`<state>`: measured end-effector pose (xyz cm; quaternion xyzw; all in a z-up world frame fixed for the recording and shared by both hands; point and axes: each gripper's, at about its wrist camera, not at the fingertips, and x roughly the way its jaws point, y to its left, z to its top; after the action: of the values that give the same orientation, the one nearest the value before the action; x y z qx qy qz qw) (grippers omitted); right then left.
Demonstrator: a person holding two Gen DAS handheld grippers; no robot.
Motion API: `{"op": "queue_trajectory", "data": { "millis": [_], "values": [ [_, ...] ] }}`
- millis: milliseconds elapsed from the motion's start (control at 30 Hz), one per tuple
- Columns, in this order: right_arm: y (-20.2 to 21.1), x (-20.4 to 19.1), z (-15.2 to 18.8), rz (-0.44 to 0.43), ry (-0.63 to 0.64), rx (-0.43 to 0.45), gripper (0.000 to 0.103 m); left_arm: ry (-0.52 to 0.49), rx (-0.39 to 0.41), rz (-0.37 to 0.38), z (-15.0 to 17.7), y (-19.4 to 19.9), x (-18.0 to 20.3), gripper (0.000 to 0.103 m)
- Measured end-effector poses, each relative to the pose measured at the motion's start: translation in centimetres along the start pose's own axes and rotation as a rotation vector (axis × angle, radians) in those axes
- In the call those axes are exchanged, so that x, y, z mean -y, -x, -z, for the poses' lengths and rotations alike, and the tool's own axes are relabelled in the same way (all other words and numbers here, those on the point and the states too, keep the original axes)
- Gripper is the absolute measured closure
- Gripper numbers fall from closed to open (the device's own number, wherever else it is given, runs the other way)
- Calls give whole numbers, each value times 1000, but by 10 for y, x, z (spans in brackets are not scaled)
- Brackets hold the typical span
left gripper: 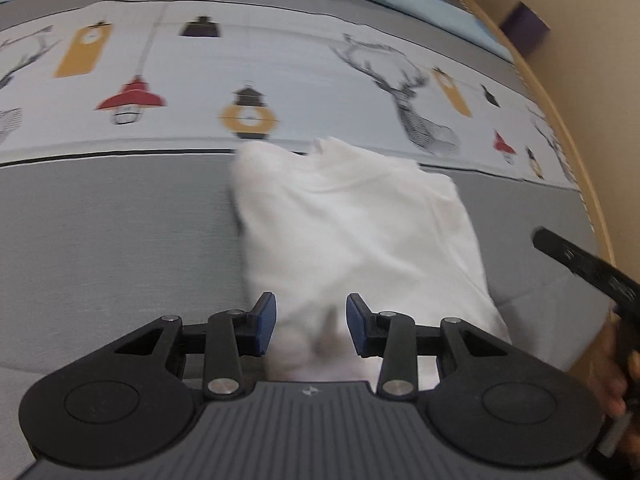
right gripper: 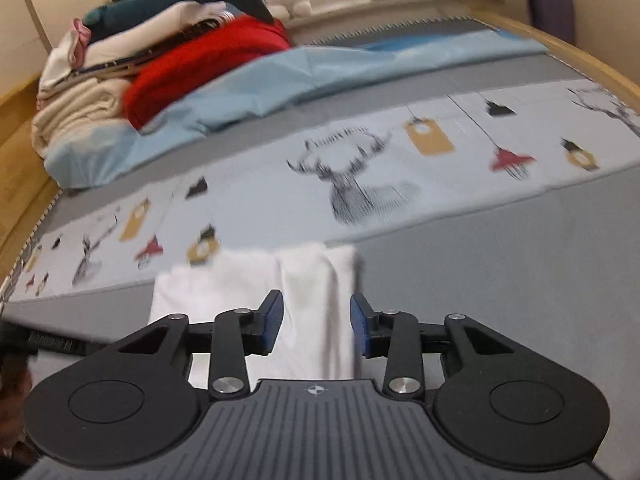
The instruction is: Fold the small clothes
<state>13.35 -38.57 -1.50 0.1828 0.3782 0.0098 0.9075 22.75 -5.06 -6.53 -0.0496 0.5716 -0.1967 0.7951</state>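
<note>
You held two hand-held grippers over one white garment (left gripper: 352, 232) lying on the bed (left gripper: 120, 240). The left hand-held gripper (left gripper: 311, 326) stood released, cloth showing between its pads, seemingly untouched though blur obscured contact. The right hand-held gripper (right gripper: 317, 326) was likewise released above the garment's near edge.
</note>
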Motion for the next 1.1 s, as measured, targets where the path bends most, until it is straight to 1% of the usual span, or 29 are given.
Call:
{"op": "queue_trajectory", "data": {
  "millis": [33,100,167,267,333,367,400,467,500,533,567,600,633,667,700,767,800,833,867,900,933,967,1000,1067,1100],
  "values": [
    [-14,2,-1,8,-15,-6,64,13,3,-1,-1,1,-5,60],
    [-44,4,-6,92,-59,-46,64,39,10,-4,-2,4,-16,60],
    [-63,7,-10,79,-106,-42,63,53,15,-13,-6,7,-14,60],
    [-94,7,-11,79,-122,-121,63,68,29,-25,-11,11,-19,60],
    [-107,10,-8,45,-162,-166,63,84,32,-31,-13,12,-23,60],
    [-110,10,-7,41,-162,-165,79,89,35,-32,-14,12,-25,60],
    [-109,9,-9,51,-152,-140,99,93,37,-35,-16,12,-26,60],
    [-96,11,-14,67,-172,-49,99,101,39,-39,-17,13,-27,60],
    [-94,14,-14,83,-188,-26,99,106,43,-38,-18,12,-27,60],
    [-90,18,-13,101,-198,-27,99,108,45,-37,-18,11,-26,60],
    [-93,23,-12,115,-208,-51,99,109,45,-38,-18,10,-25,60],
    [-95,29,-10,130,-225,-79,98,109,43,-39,-19,8,-22,60],
    [-95,33,-9,160,-235,-90,95,110,41,-38,-18,6,-20,60],
    [-91,35,-8,198,-225,-79,90,110,37,-35,-18,3,-18,60],
    [-83,36,-10,216,-209,-56,90,112,34,-30,-18,1,-16,60],
    [-68,37,-13,177,-180,-7,90,118,31,-19,-17,-3,-13,60],
    [-62,37,-14,137,-163,5,83,124,32,-12,-17,-5,-12,58],
    [-60,37,-12,100,-152,-2,77,132,32,-6,-16,-8,-11,58],
    [-59,38,-9,54,-147,-29,63,142,33,0,-16,-11,-12,56],
    [-61,38,-5,15,-149,-66,56,152,28,-1,-15,-15,-13,54],
    [-65,39,-1,-11,-152,-106,56,165,13,-12,-15,-20,-14,54],
    [-67,41,3,-15,-150,-138,56,181,-4,-27,-15,-25,-15,54],
    [-71,41,8,-8,-141,-168,56,191,-3,-27,-15,-27,-14,54],
    [-75,42,13,-3,-123,-204,55,197,3,-18,-17,-31,-13,53],
    [-75,43,14,-5,-119,-213,53,196,0,-21,-17,-34,-12,52]
  ]
}}
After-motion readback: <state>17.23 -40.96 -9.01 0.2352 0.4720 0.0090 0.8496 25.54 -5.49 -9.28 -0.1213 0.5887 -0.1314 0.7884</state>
